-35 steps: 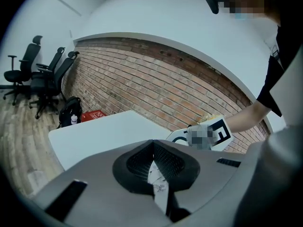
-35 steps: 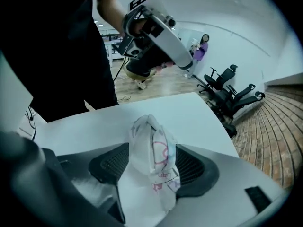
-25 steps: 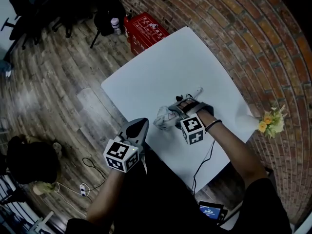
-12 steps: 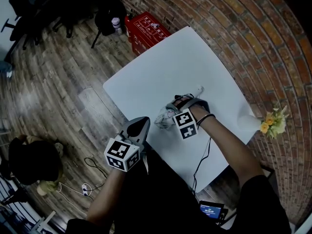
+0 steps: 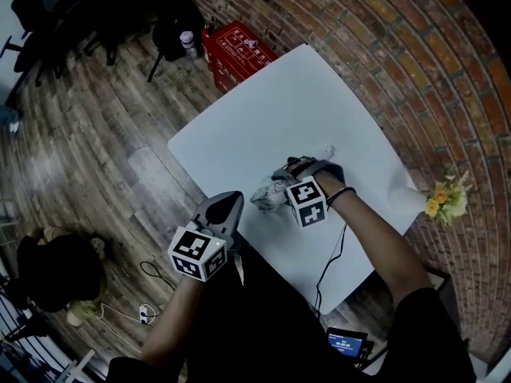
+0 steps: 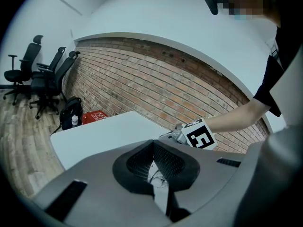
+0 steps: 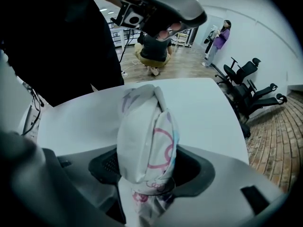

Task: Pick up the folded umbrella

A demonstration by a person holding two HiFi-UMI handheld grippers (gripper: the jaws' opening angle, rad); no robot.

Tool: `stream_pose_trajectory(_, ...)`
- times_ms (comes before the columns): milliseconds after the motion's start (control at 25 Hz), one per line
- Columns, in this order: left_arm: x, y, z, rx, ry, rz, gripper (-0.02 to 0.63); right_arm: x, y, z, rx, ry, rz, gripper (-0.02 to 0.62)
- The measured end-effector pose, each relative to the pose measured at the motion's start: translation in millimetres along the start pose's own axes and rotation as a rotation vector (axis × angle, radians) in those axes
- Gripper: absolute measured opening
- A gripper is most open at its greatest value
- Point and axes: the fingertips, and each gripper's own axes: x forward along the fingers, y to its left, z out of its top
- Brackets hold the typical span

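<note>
The folded umbrella (image 5: 267, 194), white with pink prints, lies on the white table (image 5: 279, 102); its pale handle end (image 5: 323, 152) points toward the brick wall. My right gripper (image 5: 289, 180) points steeply down over it. In the right gripper view the umbrella (image 7: 147, 136) fills the gap, and the jaws of the right gripper (image 7: 147, 183) have just been closing and press on its fabric. My left gripper (image 5: 230, 206) hovers shut at the table's near edge, apart from the umbrella. The left gripper (image 6: 161, 193) sees the umbrella (image 6: 156, 174) ahead.
A red box (image 5: 235, 50) and a black bag (image 5: 176, 22) sit on the wooden floor beyond the table. A white vase (image 5: 403, 198) with yellow flowers (image 5: 443, 198) stands at the table's right corner. A person (image 5: 48, 270) crouches at lower left. Office chairs (image 6: 42, 79) stand by the wall.
The right hand's marker cube has shifted slightly up and left over the umbrella. The left gripper and the umbrella have stayed where they were.
</note>
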Motion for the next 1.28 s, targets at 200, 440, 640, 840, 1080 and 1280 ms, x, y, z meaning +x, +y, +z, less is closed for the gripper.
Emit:
stream_pose_trajectory(200, 5, -6, 8, 0.020, 0.000, -0.019, 0.014, -13, 0, 4, 0.080, -0.048, -0.046, 0.293)
stream_pose_trajectory(440, 3, -8, 18, 0.042, -0.002, -0.035, 0.014, -38, -3, 9, 0.178, -0.097, -0.133, 0.285)
stream_pose_trajectory(640, 5, -15, 28, 0.074, -0.002, -0.063, 0.014, -61, -3, 12, 0.223, -0.108, -0.201, 0.284)
stream_pose_trajectory(840, 7, -22, 43, 0.110, -0.010, -0.098, 0.014, -87, -7, 18, 0.349, -0.169, -0.287, 0.284)
stream_pose_trajectory(1080, 9, -32, 63, 0.160, -0.010, -0.146, 0.014, -112, -6, 21, 0.528, -0.250, -0.386, 0.284)
stream_pose_trajectory(1280, 18, -42, 77, 0.206, -0.002, -0.201, 0.014, -131, -5, 12, 0.689, -0.306, -0.471, 0.284)
